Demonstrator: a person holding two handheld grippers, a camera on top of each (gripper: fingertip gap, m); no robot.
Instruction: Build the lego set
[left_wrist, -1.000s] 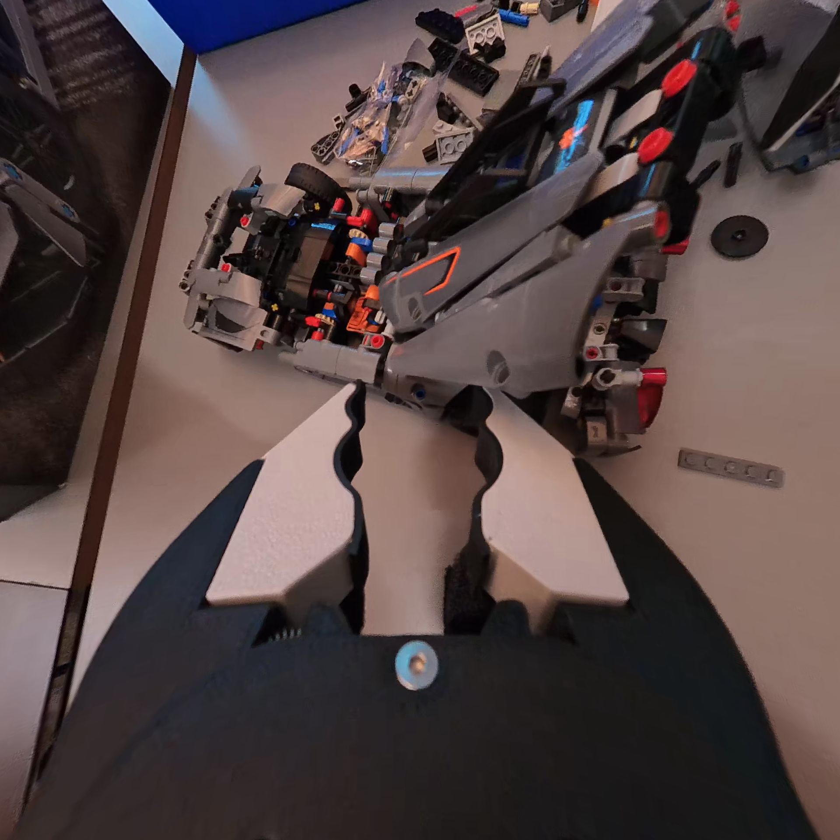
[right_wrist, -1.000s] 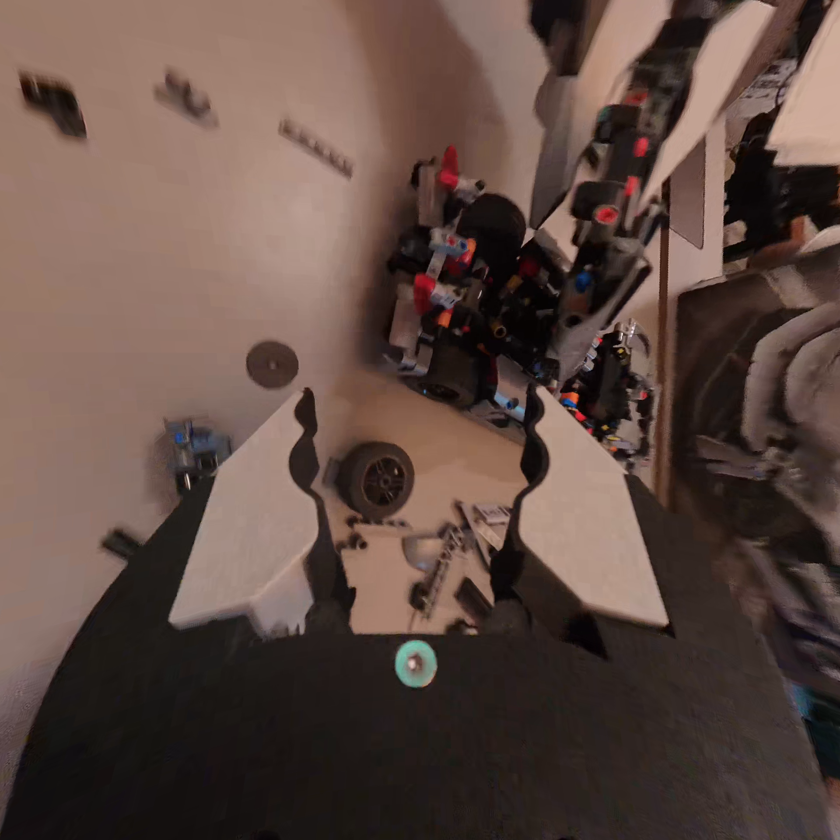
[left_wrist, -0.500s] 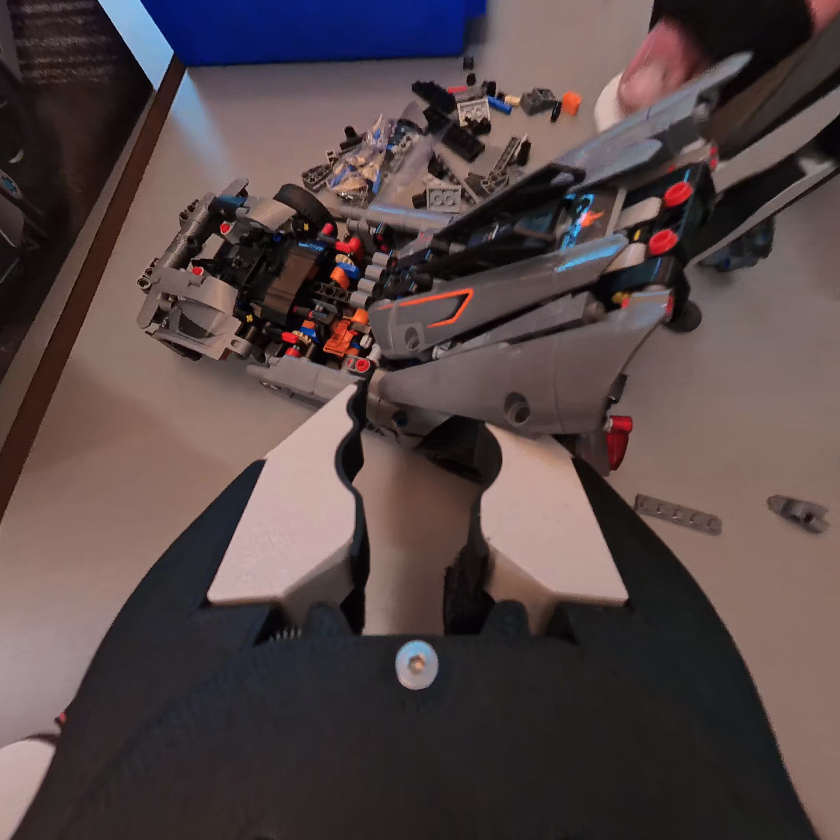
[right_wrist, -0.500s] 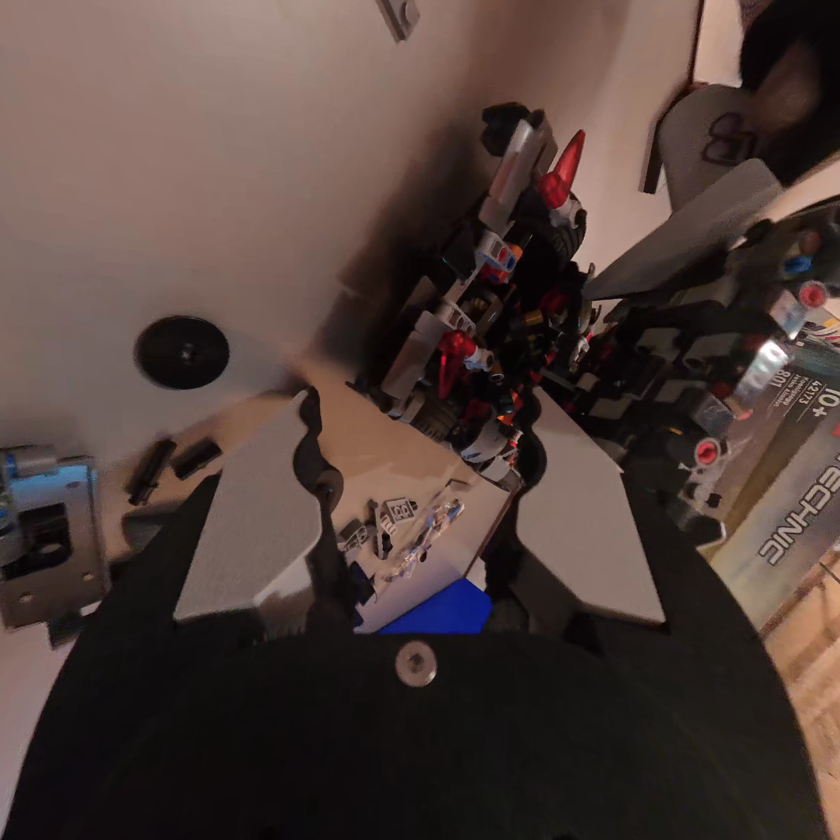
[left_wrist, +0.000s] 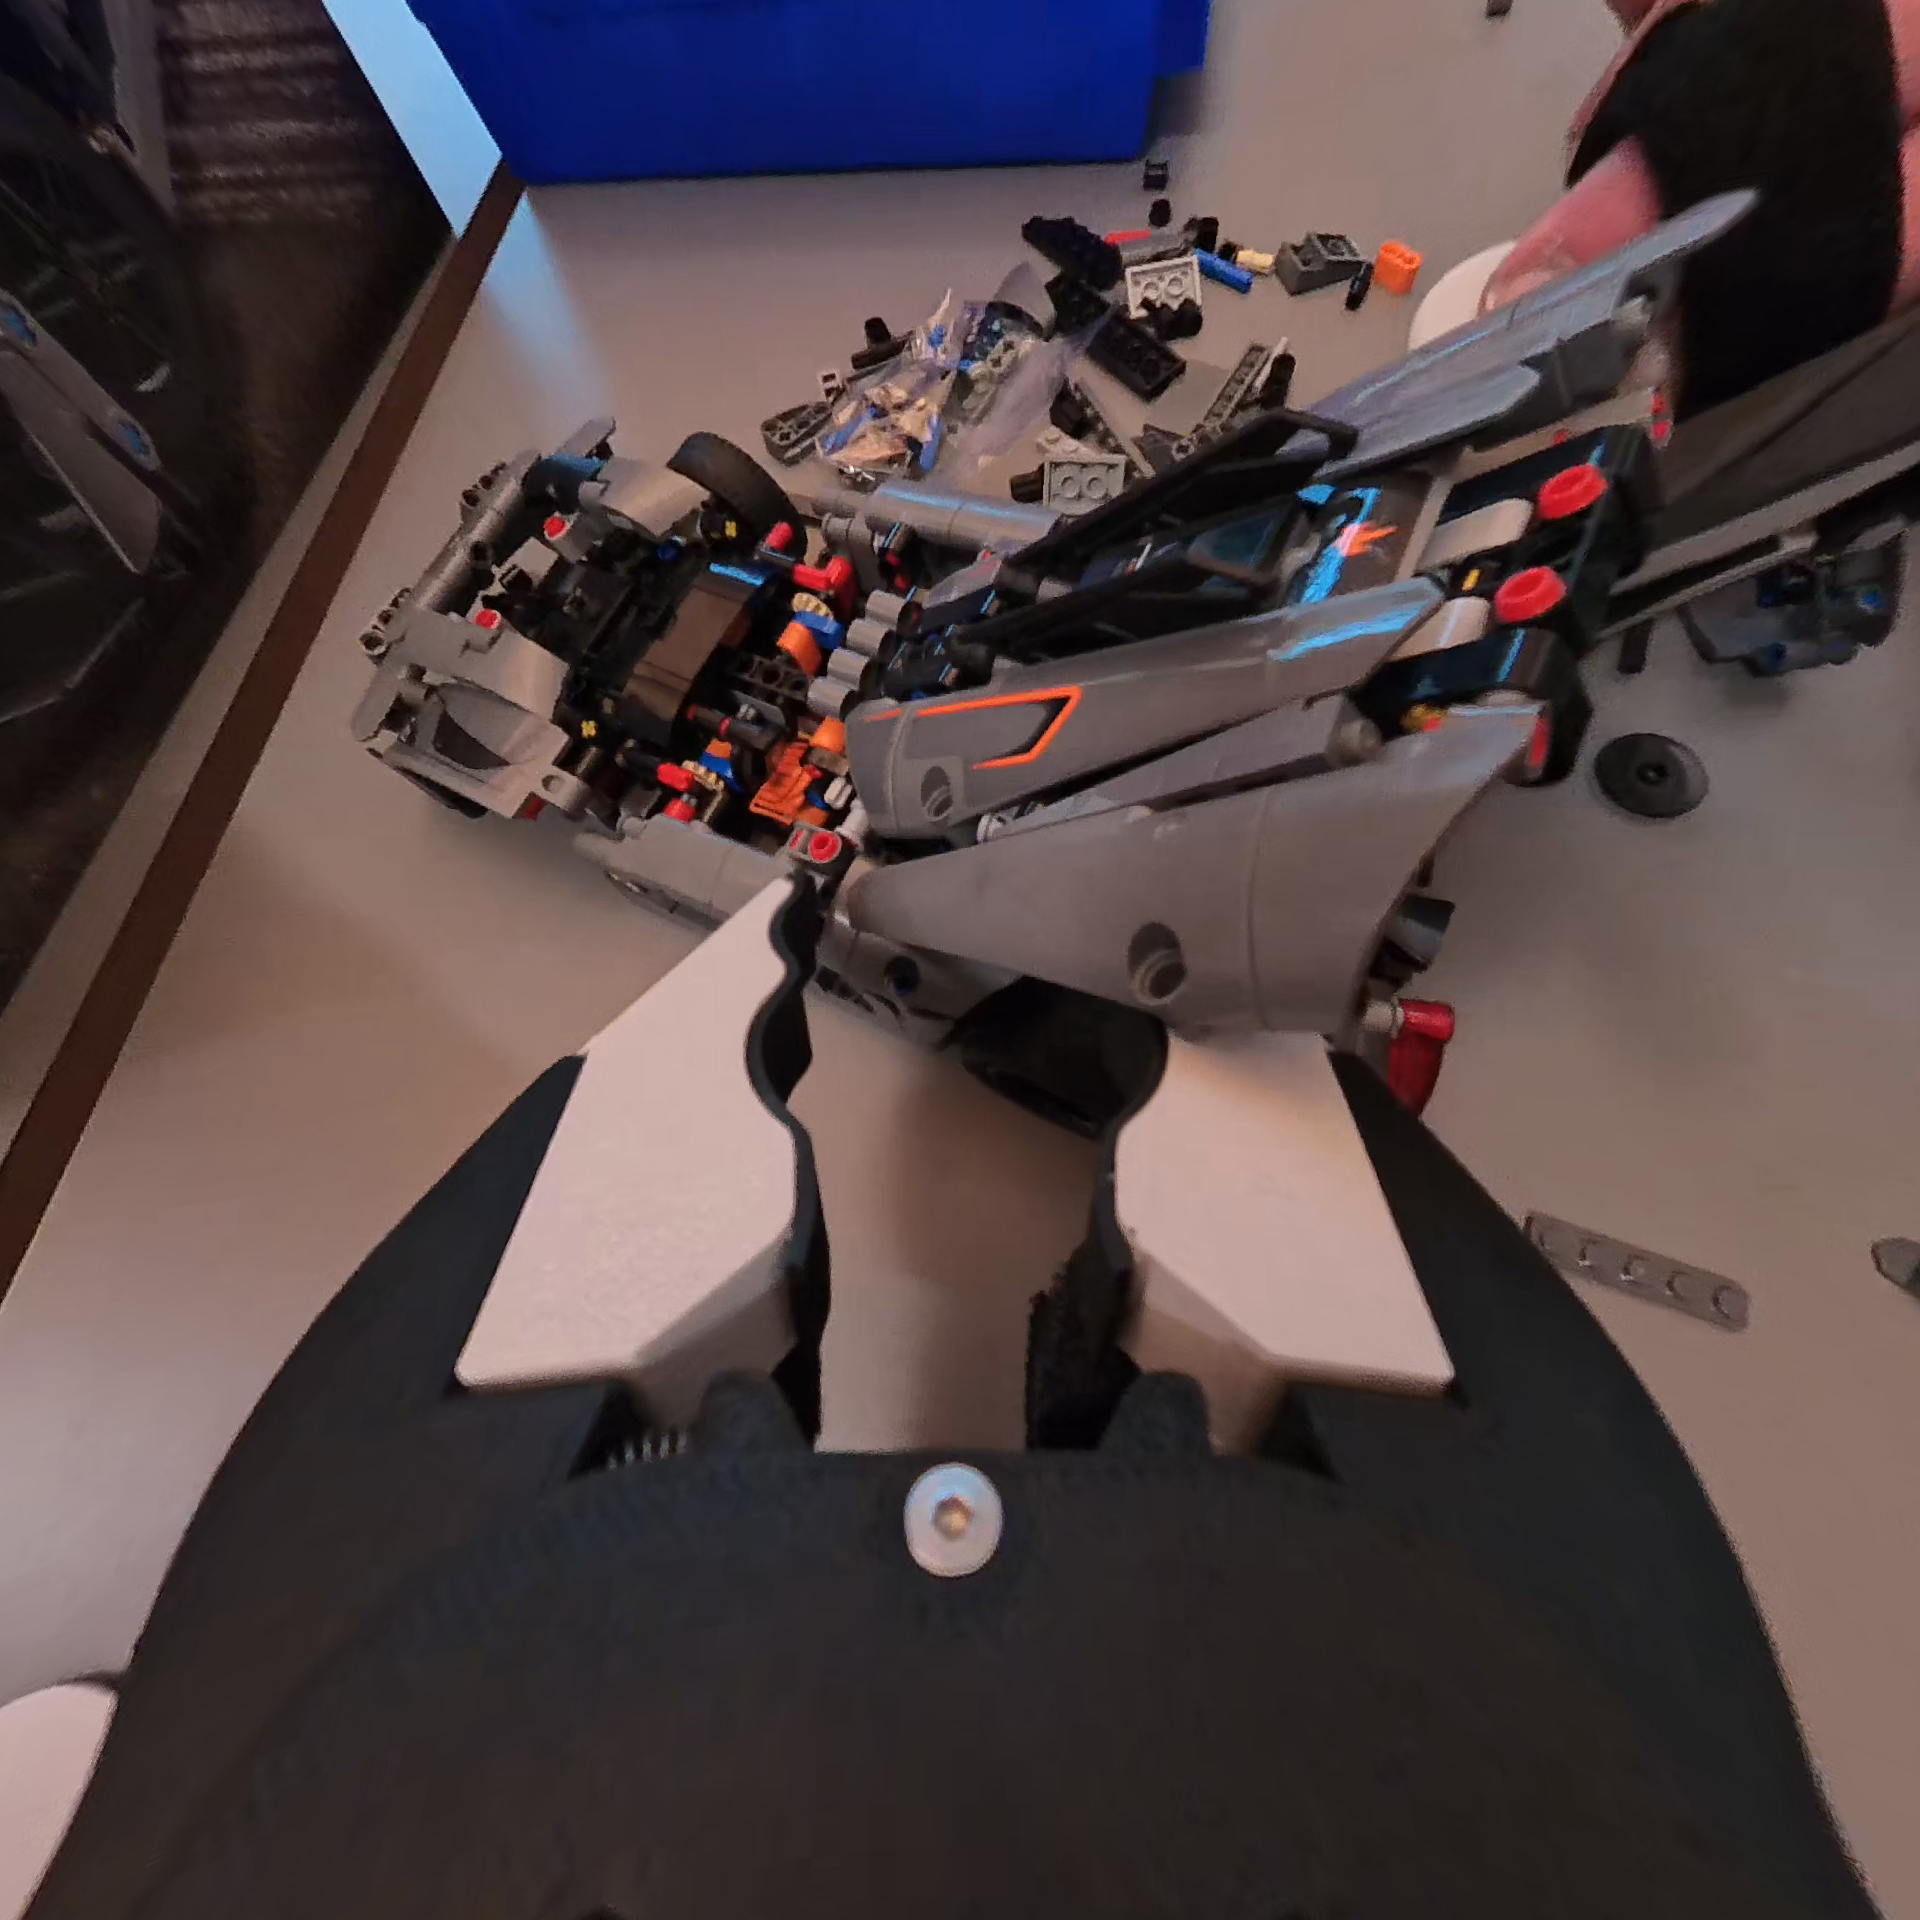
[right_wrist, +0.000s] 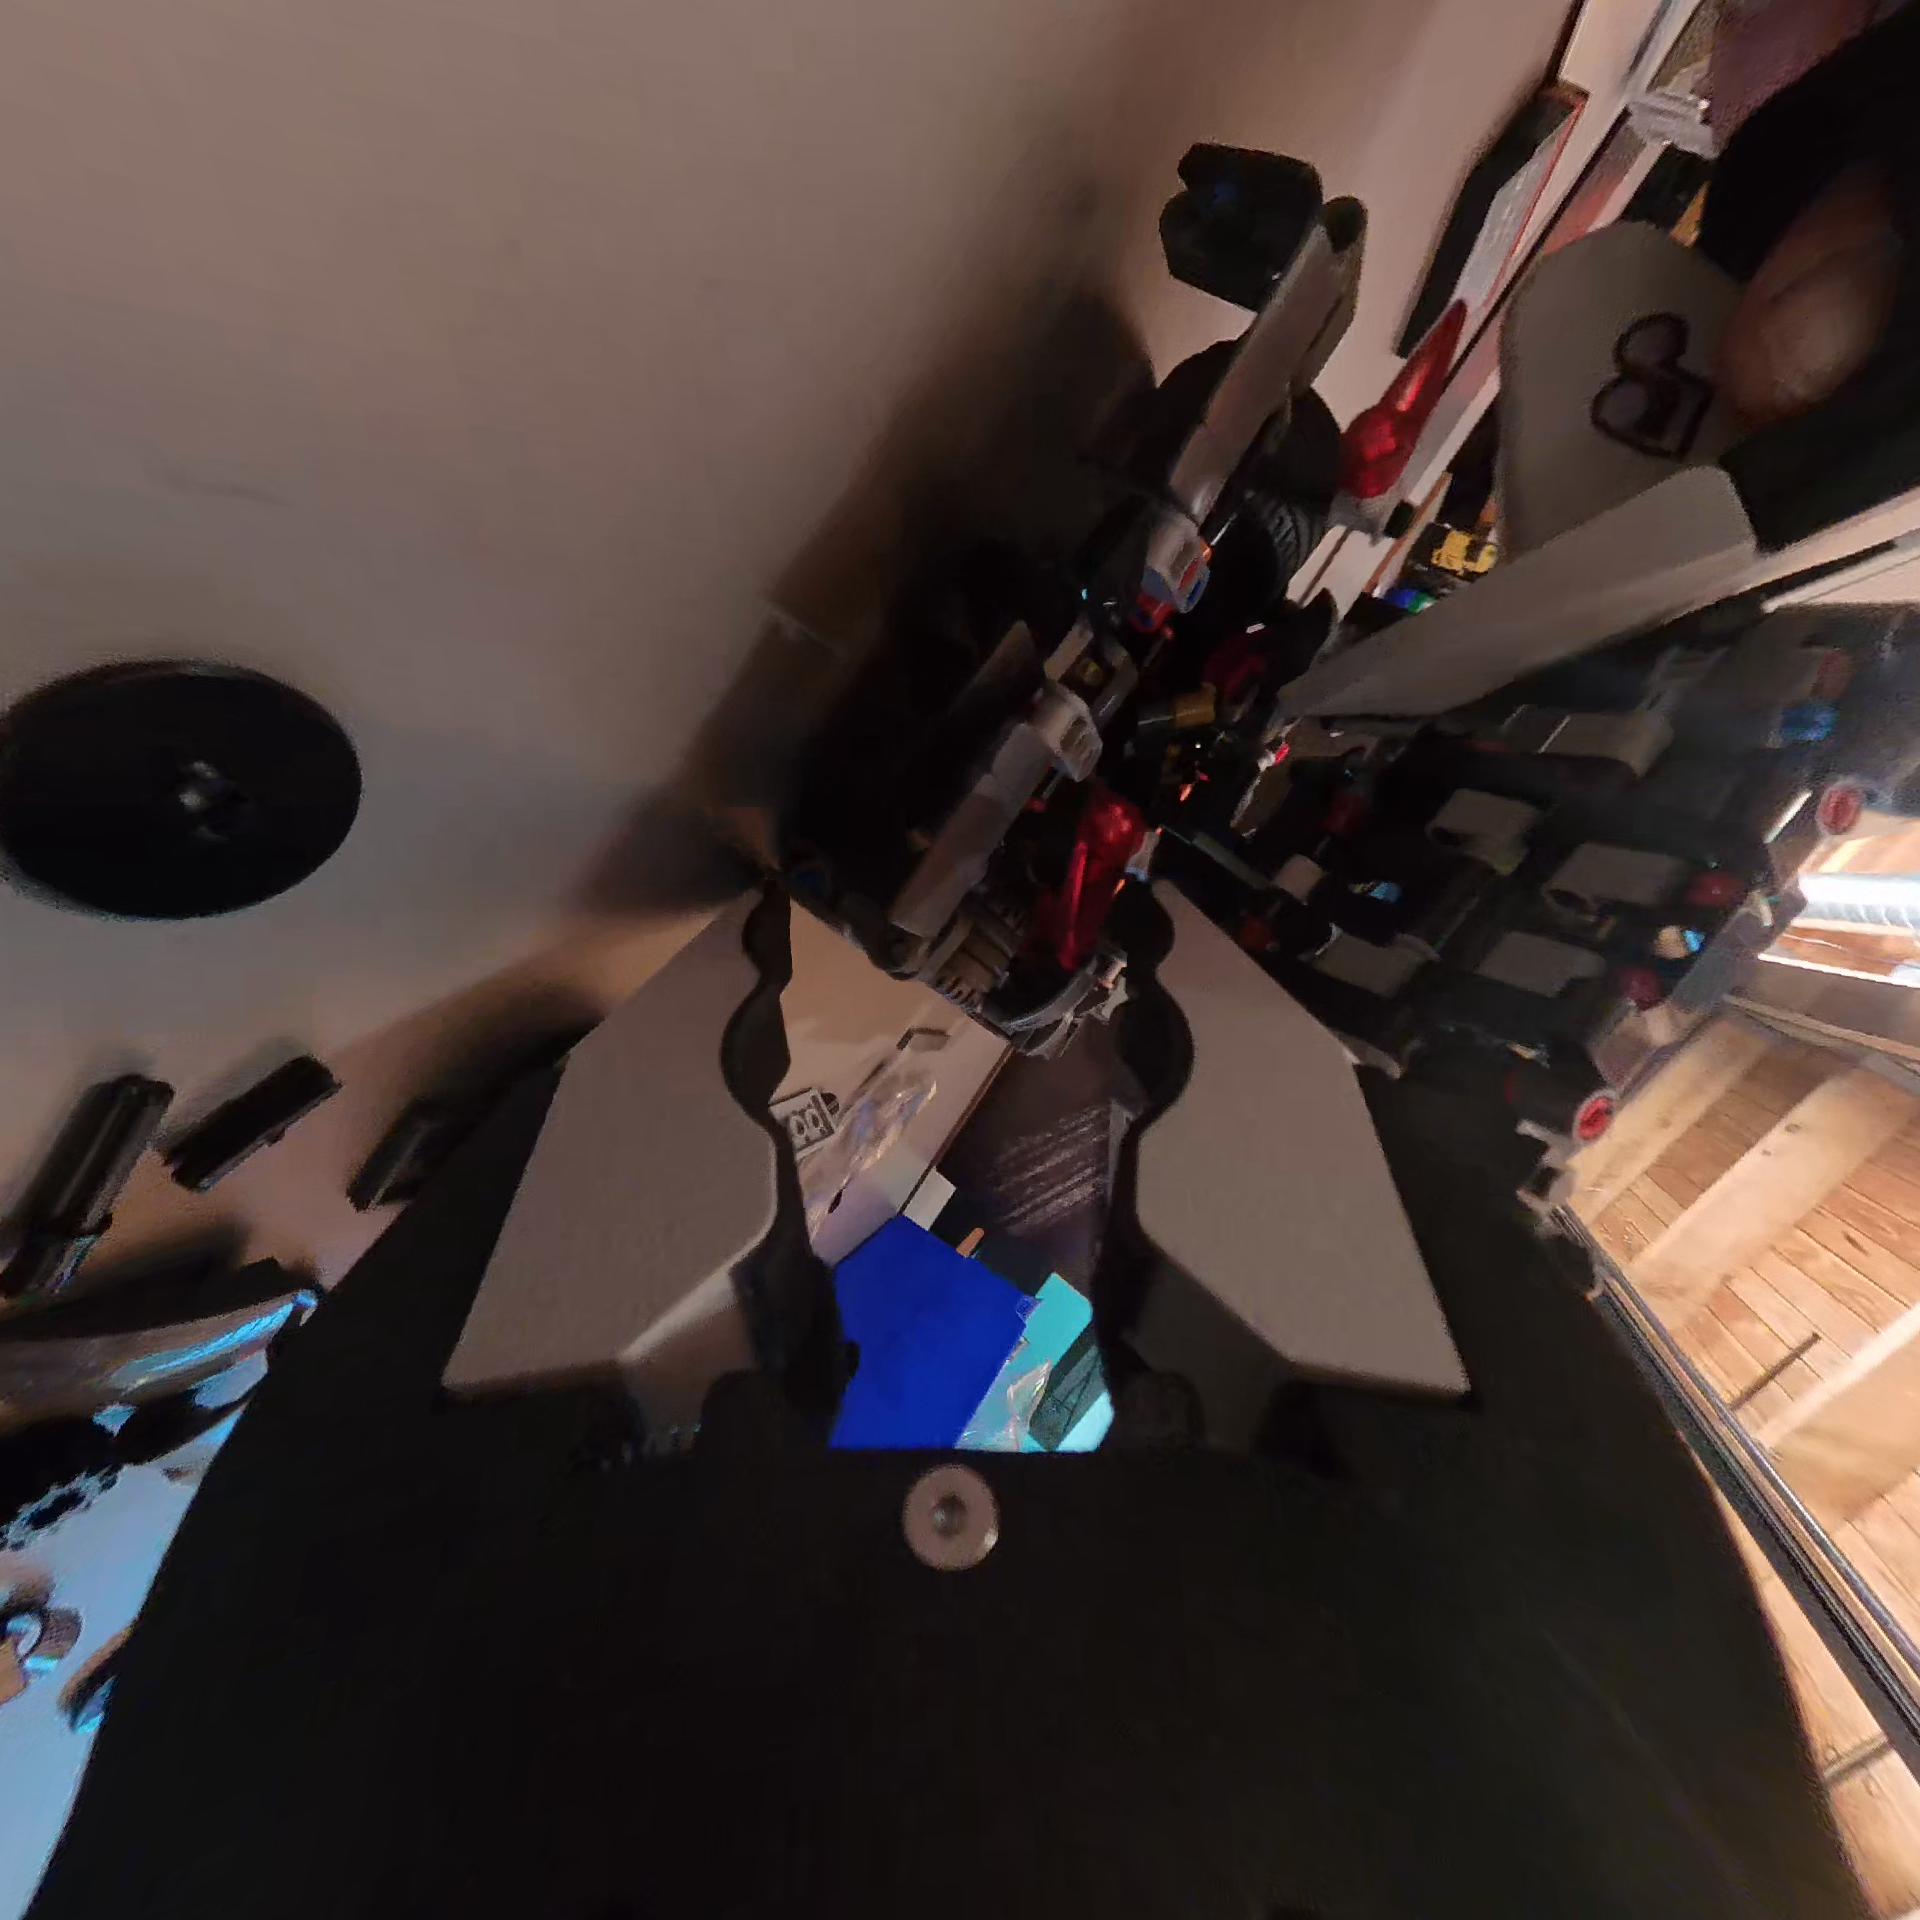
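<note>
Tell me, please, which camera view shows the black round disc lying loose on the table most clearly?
The right wrist view: the black disc fills the left side, large, with its centre hole visible, though slightly blurred. The left wrist view shows the same disc small, beyond the lego car's rear.

Bare table (left_wrist: 312, 1039) left of lego car (left_wrist: 1039, 727): open passage. Beyond car: loose bricks (left_wrist: 1091, 343), blue bin (left_wrist: 810, 83). Right side: black disc (left_wrist: 1650, 774), grey strip (left_wrist: 1636, 1270), gaps between. Car body directly ahead of left gripper (left_wrist: 961, 997), blocking.
</note>
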